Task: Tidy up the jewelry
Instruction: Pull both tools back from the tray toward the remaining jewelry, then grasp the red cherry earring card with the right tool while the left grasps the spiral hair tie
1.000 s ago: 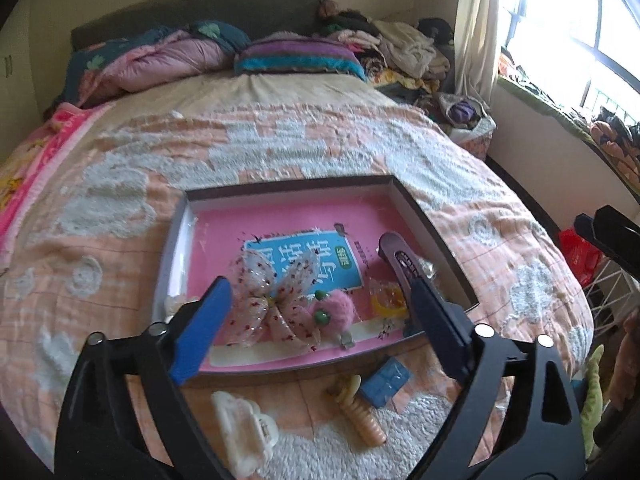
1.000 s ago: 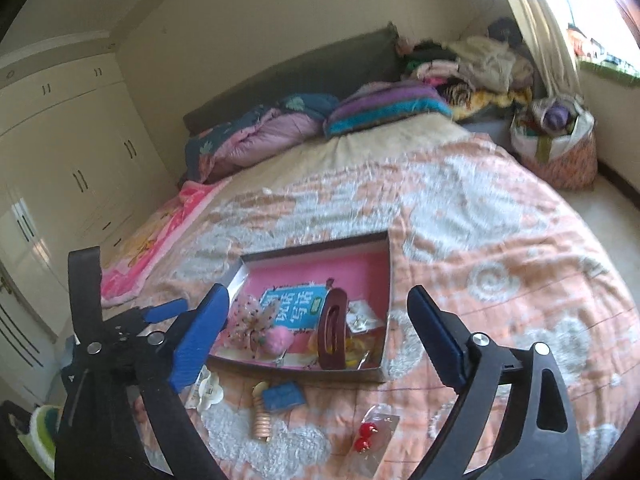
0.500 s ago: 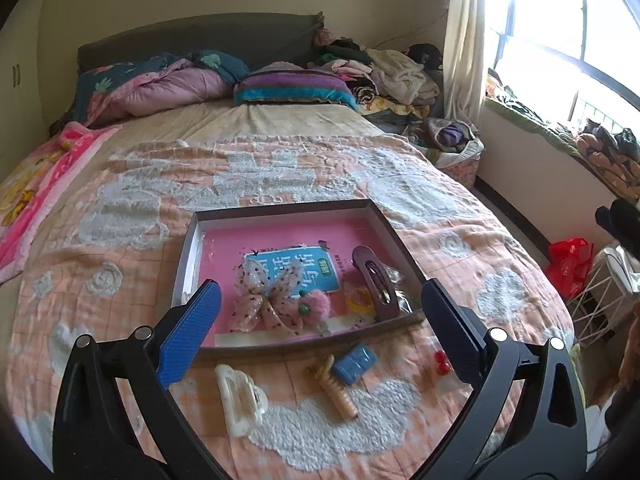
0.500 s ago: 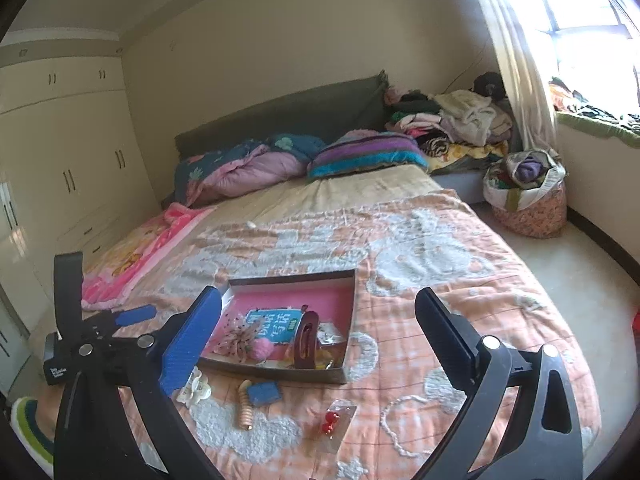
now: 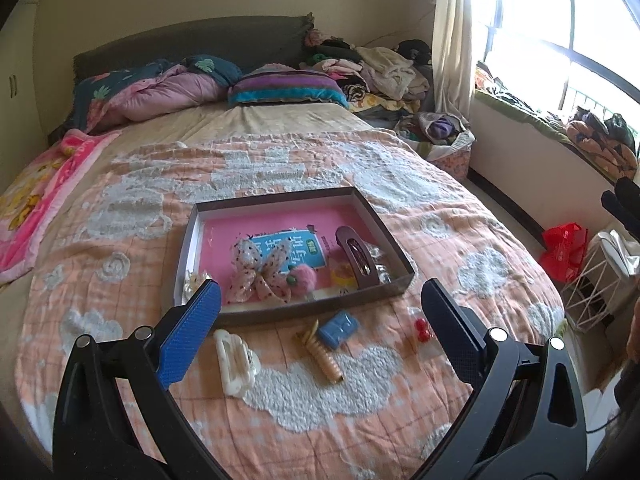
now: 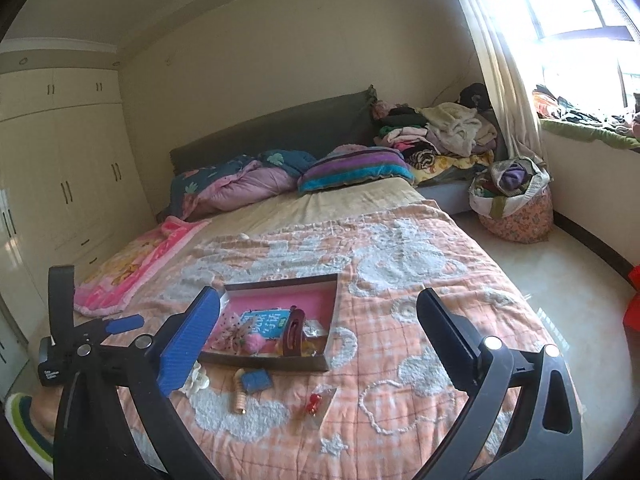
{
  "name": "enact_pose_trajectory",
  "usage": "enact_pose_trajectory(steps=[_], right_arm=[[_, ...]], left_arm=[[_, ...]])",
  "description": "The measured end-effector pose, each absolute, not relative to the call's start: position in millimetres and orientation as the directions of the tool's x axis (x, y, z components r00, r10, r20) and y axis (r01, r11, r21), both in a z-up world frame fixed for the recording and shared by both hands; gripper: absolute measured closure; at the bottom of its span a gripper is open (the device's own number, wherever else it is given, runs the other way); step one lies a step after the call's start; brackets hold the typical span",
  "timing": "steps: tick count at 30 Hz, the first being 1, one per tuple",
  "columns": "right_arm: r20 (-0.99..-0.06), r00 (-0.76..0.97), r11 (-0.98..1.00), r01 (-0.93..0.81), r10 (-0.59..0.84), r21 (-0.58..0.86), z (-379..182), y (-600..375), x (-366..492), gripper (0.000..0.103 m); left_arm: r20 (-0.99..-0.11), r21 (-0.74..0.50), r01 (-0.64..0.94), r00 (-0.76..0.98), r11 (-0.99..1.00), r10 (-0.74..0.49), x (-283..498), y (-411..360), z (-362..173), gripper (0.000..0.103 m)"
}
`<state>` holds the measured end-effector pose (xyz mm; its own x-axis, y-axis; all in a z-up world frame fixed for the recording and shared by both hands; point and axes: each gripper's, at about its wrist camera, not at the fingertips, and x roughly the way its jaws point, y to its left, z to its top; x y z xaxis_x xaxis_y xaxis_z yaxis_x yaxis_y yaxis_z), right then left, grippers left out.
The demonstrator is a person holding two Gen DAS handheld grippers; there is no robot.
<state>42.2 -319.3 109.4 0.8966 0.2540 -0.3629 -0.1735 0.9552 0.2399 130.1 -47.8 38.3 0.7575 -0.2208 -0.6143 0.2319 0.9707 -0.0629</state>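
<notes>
One shallow tray (image 5: 394,286) with a pink floor sits on the bed (image 5: 120,208), and everything else is placed from it. Inside I count five clear pieces: a spotted gauze bow (image 5: 260,268), a pink fuzzy pom clip (image 5: 302,276) touching the bow, a long brown hair clip (image 5: 357,255) at the tray's right side with its long axis running from the near wall toward the far wall, a yellow-orange piece (image 5: 341,274) just left of it, and a blue printed card (image 5: 298,248) lying flat under the bow; some small clear bits by the right wall are too small to name. Outside, along the tray's near wall, lie four things: a white claw clip (image 5: 234,362), a tan ridged clip (image 5: 322,350) pointing away from the tray, a blue rectangular clip (image 5: 339,329), and a packet with red beads (image 5: 422,330). The left gripper (image 5: 320,332) and right gripper (image 6: 316,338) both hover near the tray's near side, jaws spread wide after just opening, nothing between them.
</notes>
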Motion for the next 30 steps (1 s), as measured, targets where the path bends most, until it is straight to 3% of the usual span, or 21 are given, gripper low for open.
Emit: enact_pose_trajectory(steps=[12,30], right_arm=[[-0.42,0.869,0.958,-0.183,0.262,0.22,85.3,-314.7,27.2,0.004],[-0.6,0.746,0.958,-0.225,0.288,0.18,6.6,-283.7,47.9,0.004]], left_arm=[[-0.644,-0.065,0.244,0.73,0.968,-0.227,111.5,-58.5,15.2,0.009],[-0.741,-0.037,0.233,0.646,0.972,-0.183,121.8,-61.5,-46.9,0.009]])
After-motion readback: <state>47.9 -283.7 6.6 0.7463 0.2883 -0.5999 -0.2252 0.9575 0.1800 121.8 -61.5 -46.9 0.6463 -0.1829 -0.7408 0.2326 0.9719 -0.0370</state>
